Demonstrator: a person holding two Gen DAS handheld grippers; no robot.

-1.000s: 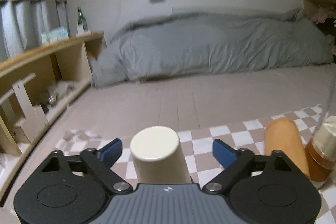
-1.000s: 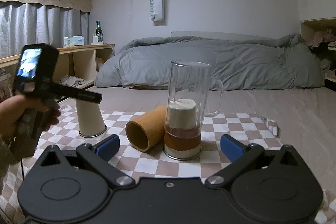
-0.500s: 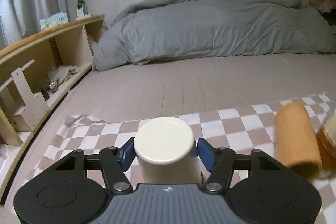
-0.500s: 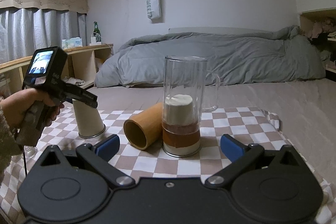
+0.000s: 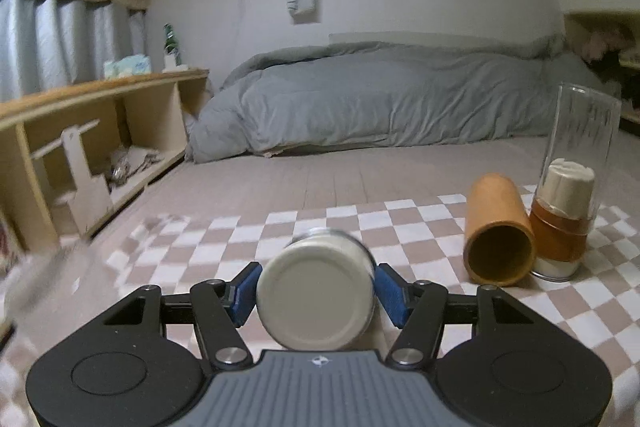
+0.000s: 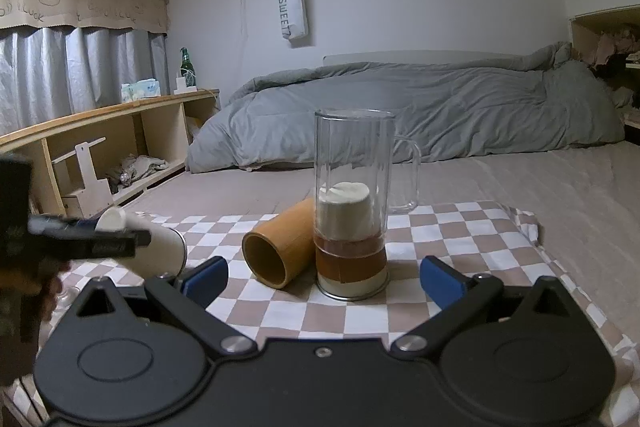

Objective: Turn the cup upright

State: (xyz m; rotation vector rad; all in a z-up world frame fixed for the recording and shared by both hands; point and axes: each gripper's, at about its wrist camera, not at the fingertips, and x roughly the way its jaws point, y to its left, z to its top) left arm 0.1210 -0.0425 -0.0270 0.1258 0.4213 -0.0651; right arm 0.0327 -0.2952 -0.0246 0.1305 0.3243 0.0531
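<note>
- Your left claw pinches the cream cup, one blue pad on each side of its body.
- In the left wrist view, the cup's flat closed base faces the camera and its mouth points away, so the cup is tipped on its side in the grip.
- From the right wrist view, the cream cup hangs tilted above the checkered cloth at the left, its base up and to the left, its metal-rimmed mouth down and to the right; the left claw crosses it as a dark bar.
- Whether the cup's rim touches the cloth you cannot tell from either view.
- Your right claw is spread wide, holding nothing, its blue pads low over the near part of the cloth.
- An orange cup lies on its side on the cloth, open mouth toward the cameras, just beside and left of the glass mug.
- The glass mug stands upright, with stacked cream and brown cups inside it and its handle to the right.
- In the left wrist view, the orange cup lies to the right of the held cup, apart from it, with the glass mug just beyond.
- Behind the cloth lie a grey duvet and, at the left, a wooden shelf.
</note>
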